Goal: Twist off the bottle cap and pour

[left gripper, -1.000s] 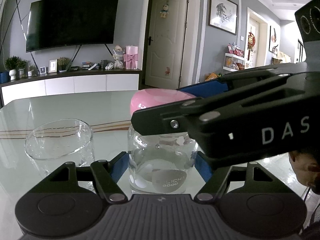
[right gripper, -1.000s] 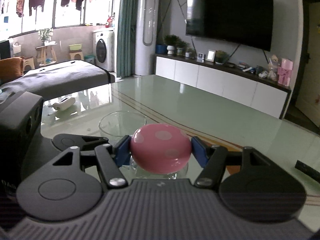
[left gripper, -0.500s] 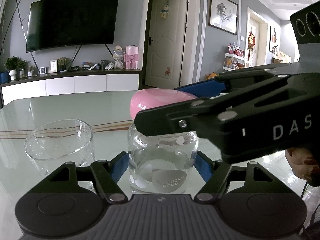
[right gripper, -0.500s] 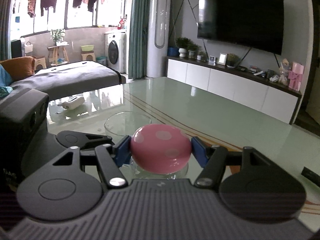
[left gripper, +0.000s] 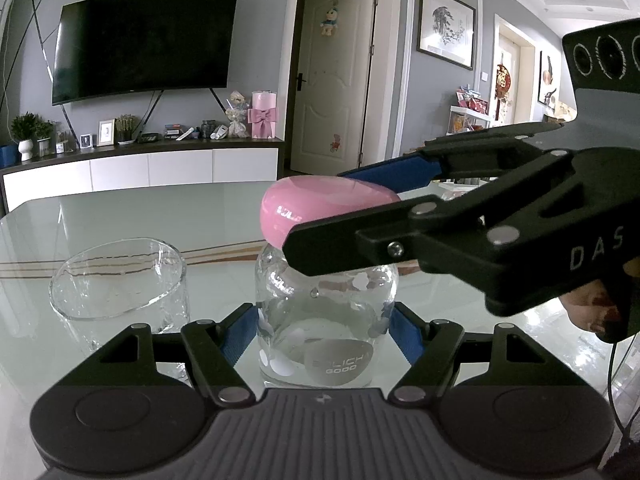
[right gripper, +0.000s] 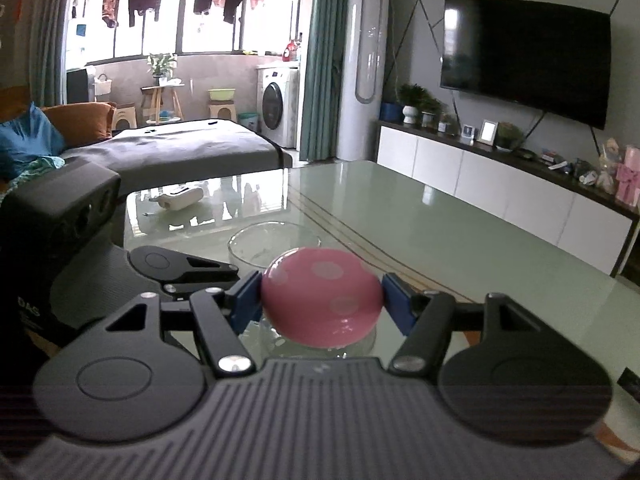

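left wrist view: the bottle (left gripper: 326, 320) stands at lower centre on the glass bench (left gripper: 160, 220), the left gripper (left gripper: 325, 332) pinching its clear body low down with a blue pad on each side. the pink cap (left gripper: 316, 208) sits on top, the right gripper (left gripper: 344, 216) reaching in from the right and clamped around it. a glass (left gripper: 120, 292) stands just beside, at lower left. the bottle looks like rigid, smooth glass, likely slippery and breakable, so a low, firm hold seems right.

right wrist view: the cap (right gripper: 322, 296) fills the centre, squeezed between the right gripper's (right gripper: 322, 300) pads. its glossy dome could slip, so gripping at the widest part suits twisting.
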The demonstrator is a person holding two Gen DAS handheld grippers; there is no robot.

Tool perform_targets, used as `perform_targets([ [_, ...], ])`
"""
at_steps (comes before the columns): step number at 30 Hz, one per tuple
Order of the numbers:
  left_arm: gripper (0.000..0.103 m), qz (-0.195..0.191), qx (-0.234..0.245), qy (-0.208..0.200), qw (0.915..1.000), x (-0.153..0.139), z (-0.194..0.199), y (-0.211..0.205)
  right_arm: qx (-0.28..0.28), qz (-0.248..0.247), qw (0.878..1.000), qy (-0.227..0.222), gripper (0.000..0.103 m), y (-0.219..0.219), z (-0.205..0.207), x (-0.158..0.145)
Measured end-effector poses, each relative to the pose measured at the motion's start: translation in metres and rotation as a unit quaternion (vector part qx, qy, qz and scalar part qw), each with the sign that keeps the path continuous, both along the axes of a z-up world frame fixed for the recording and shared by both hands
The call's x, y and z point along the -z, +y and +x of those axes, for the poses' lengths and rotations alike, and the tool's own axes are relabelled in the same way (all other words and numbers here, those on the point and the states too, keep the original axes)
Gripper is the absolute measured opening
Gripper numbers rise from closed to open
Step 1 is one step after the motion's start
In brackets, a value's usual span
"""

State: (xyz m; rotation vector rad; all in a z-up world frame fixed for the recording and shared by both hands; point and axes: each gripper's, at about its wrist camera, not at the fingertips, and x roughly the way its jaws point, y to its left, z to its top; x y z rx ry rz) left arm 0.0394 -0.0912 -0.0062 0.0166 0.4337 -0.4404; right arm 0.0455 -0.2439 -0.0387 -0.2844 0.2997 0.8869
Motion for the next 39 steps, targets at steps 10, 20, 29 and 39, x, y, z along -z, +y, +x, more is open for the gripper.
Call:
perform_targets([
  [10, 0.075, -0.001, 0.0, 0.0, 1.0, 0.003, 0.001, 0.005, 0.002, -0.013, 1.0, 0.0, 0.076, -0.001, -0.001, 0.0],
  [20, 0.075, -0.001, 0.0, 0.001, 1.0, 0.003, 0.004, 0.002, 0.082, 0.006, 0.997, 0.011, 0.085, 0.008, -0.018, 0.001],
  [29, 0.076, -0.001, 0.0, 0.001, 1.0, 0.004, 0.002, 0.0, 0.18, 0.024, 0.983, 0.024, 0.085, 0.02, -0.024, 0.002],
  [39, 0.076, 0.0, -0.001, 0.001, 1.0, 0.004, 0.005, 0.001, 0.233, -0.009, 0.972, -0.01, 0.082, 0.048, -0.031, 0.015],
])
